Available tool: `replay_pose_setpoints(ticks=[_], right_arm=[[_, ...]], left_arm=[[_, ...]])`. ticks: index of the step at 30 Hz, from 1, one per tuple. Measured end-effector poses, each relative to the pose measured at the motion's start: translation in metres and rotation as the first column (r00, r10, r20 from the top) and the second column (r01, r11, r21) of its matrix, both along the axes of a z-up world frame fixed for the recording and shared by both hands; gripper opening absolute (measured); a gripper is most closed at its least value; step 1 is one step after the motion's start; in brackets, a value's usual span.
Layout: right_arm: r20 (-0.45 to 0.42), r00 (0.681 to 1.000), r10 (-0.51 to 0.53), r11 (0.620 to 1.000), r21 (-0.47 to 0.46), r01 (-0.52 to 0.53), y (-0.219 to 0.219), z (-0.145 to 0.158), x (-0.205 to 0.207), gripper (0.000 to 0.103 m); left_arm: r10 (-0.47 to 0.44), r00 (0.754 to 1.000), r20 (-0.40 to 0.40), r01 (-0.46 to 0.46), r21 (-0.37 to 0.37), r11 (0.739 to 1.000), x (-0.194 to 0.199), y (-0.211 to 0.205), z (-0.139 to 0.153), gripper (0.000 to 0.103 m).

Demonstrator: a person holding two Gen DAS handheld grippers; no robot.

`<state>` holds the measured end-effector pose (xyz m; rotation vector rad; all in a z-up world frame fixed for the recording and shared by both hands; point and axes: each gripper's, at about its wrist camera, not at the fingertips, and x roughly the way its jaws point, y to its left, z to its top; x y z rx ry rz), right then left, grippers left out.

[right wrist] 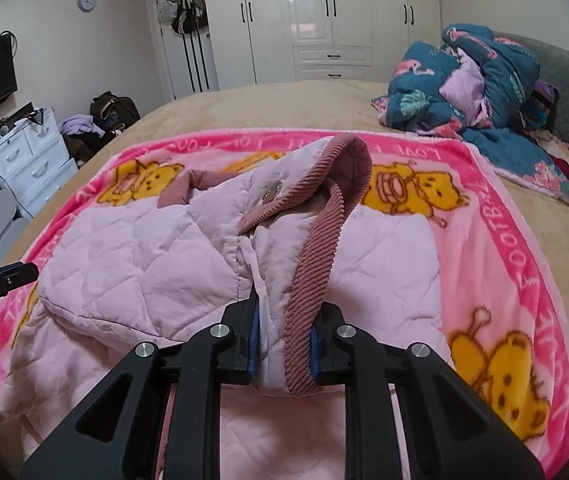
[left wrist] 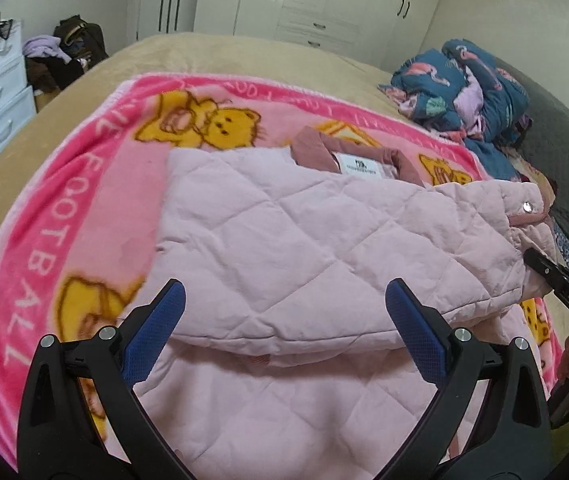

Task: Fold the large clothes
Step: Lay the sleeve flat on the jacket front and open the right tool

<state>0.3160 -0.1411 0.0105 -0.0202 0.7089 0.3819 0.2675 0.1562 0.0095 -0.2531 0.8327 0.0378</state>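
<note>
- The pale pink quilted jacket (left wrist: 284,240) lies on a pink bear-print blanket (left wrist: 56,208) spread over a tan bed (left wrist: 244,52).
- The left tongs (left wrist: 284,300) stand wide, blue pads well apart, nothing between them; the jacket's folded-over panel fills the space from 11 to 1 o'clock just beyond the tips, and its lower layer runs under them toward 6 o'clock.
- In the left wrist view the jacket's dusty-rose collar (left wrist: 316,148) with its white label sits at 12 o'clock, on the far side of the folded panel.
- The right tongs (right wrist: 284,332) are narrow, clamped on the jacket's cuff (right wrist: 316,264), a ribbed rose band with pale quilted cloth bunched beside it between the pads.
- From that grip the sleeve rises toward 12 o'clock, its open end curling over at the top; a silver snap (right wrist: 270,192) shows on it at about 11 o'clock.
- The rest of the jacket spreads from 9 o'clock across to 3 o'clock below the lifted sleeve.
- In the left wrist view, the right tongs reach the sleeve end at 3 o'clock.
- A heap of blue flamingo-print bedding (right wrist: 476,92) sits at 2 o'clock on the bed, well apart from the jacket.
</note>
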Motion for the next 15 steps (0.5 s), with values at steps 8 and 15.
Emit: replay_pose_setpoints(ticks=[8,15], right_arm=[[-0.031,0.999,-0.034,0.999,-0.036,0.033,0.001,-0.015,0.009,0.029],[0.044,0.995,-0.089,0.995,-0.030,0.091,-0.005,-0.002,-0.002,0.060]], left_arm=[[-0.050,0.996,-0.080,0.050,-0.006,0.999,0.021,-0.016,-0.032,0.094],[-0.052,0.993,-0.109,0.052,0.003,0.999,0.027,-0.017,-0.049,0.094]])
